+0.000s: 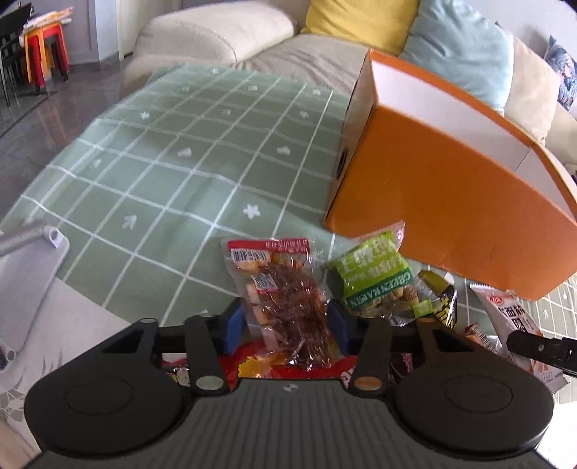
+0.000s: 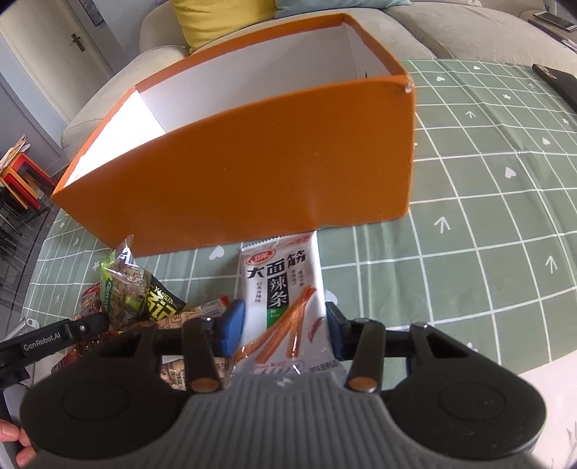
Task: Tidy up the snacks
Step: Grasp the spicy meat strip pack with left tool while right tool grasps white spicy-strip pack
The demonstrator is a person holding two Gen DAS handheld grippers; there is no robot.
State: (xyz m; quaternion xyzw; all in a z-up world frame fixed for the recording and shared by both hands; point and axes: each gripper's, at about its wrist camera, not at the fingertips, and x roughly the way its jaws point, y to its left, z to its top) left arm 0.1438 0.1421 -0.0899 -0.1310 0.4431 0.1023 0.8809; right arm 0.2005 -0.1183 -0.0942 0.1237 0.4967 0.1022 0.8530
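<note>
1. I have the clear plastic packet of reddish-brown dried snack [image 1: 285,299] sitting between the blue pads of my left hand-held gripper [image 1: 286,324], which is narrowed onto its sides: a grip, as far as I can judge.
2. My right hand-held gripper [image 2: 285,324] is likewise drawn in on the silver-white foil packet of spicy strips [image 2: 285,303], pads against both edges.
3. Both packets lie on the worktop's green checked cloth [image 1: 173,173], just in front of the open orange cardboard box with white inside [image 2: 252,158].
4. Between them sit the green raisin bag [image 1: 375,277] and a heap of other wrappers, untouched.
5. Step in hand, I'd say: picking up, one packet per side, nothing in the box that I can see.
6. Next move calls for lifting both clear over the near orange wall and letting go inside; the thin foil could slip or crumple, so I'd keep the squeeze firm.
7. Beyond the box, a beige sofa [image 1: 216,32] with cushions.
</note>
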